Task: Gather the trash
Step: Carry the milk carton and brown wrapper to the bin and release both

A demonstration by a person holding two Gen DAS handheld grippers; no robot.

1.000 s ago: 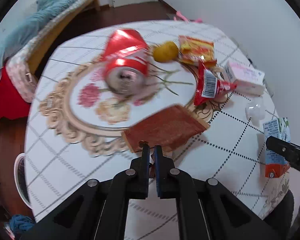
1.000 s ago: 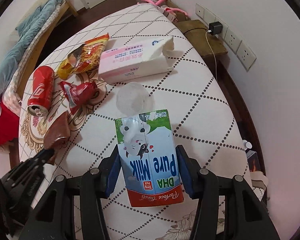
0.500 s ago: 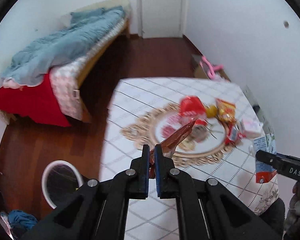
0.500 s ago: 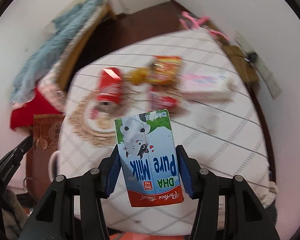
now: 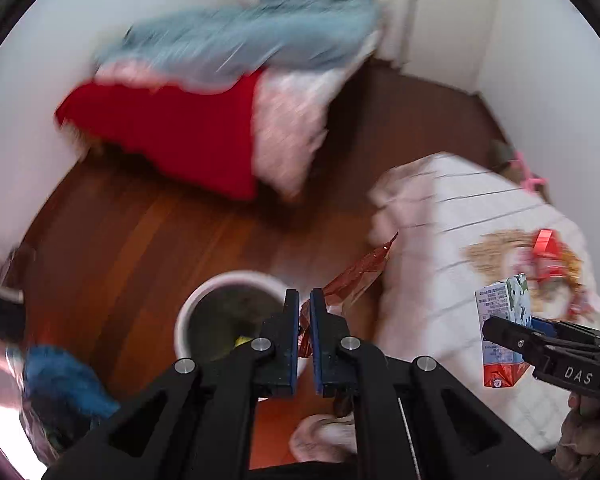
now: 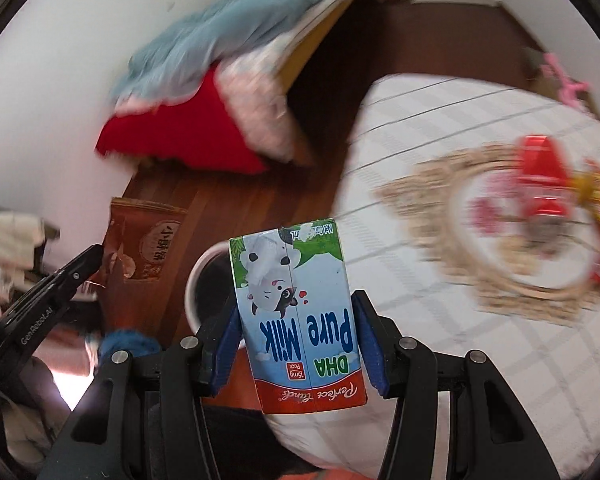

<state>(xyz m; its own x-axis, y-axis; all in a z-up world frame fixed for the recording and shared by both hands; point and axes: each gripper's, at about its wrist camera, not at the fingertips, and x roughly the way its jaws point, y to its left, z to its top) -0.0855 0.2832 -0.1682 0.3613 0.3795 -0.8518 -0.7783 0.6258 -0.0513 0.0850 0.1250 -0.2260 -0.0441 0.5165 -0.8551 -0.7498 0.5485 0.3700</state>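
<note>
light: bright, even | blur: heavy motion smear on background | edges: fisheye warp, dark vignette

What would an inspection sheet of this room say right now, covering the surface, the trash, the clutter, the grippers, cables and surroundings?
Surface: table with a white checked cloth; wood floor beside it.
Job's things: milk carton and brown wrapper, both held; white bin on the floor below; red can and more wrappers on the table, blurred.
Clutter: blue cloth on the floor near the bin.
Grippers: left gripper shut on the wrapper; right gripper shut on the carton.
Cables: nothing seen.
Surroundings: bed with blue and red covers, white walls.
</note>
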